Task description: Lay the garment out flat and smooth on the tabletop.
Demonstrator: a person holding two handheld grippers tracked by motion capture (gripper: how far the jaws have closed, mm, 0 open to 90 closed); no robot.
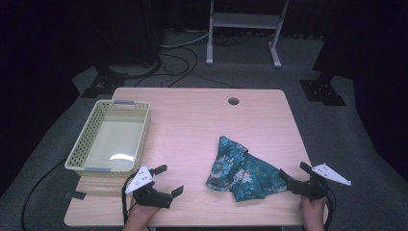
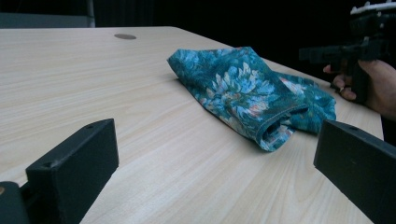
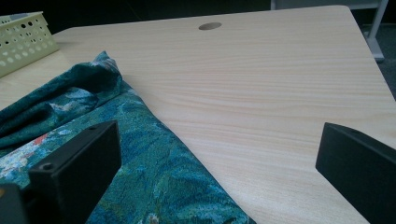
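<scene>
A crumpled teal cloth with a flower print point(image 1: 240, 171) lies on the wooden table point(image 1: 192, 125), right of the middle and near the front edge. My left gripper point(image 1: 169, 179) is at the front left with its jaws wide apart and nothing between them. In the left gripper view the cloth point(image 2: 243, 88) lies ahead, clear of the left gripper point(image 2: 215, 140). My right gripper point(image 1: 294, 171) stands open at the cloth's right corner. In the right gripper view, one jaw of the right gripper point(image 3: 218, 140) is over the cloth's edge point(image 3: 140, 158) and the other over bare wood.
A pale yellow perforated basket point(image 1: 144, 134) stands empty at the table's left side, behind my left gripper. A round cable hole point(image 1: 233, 101) sits near the far edge. Dark stands and cables are on the floor beyond the table.
</scene>
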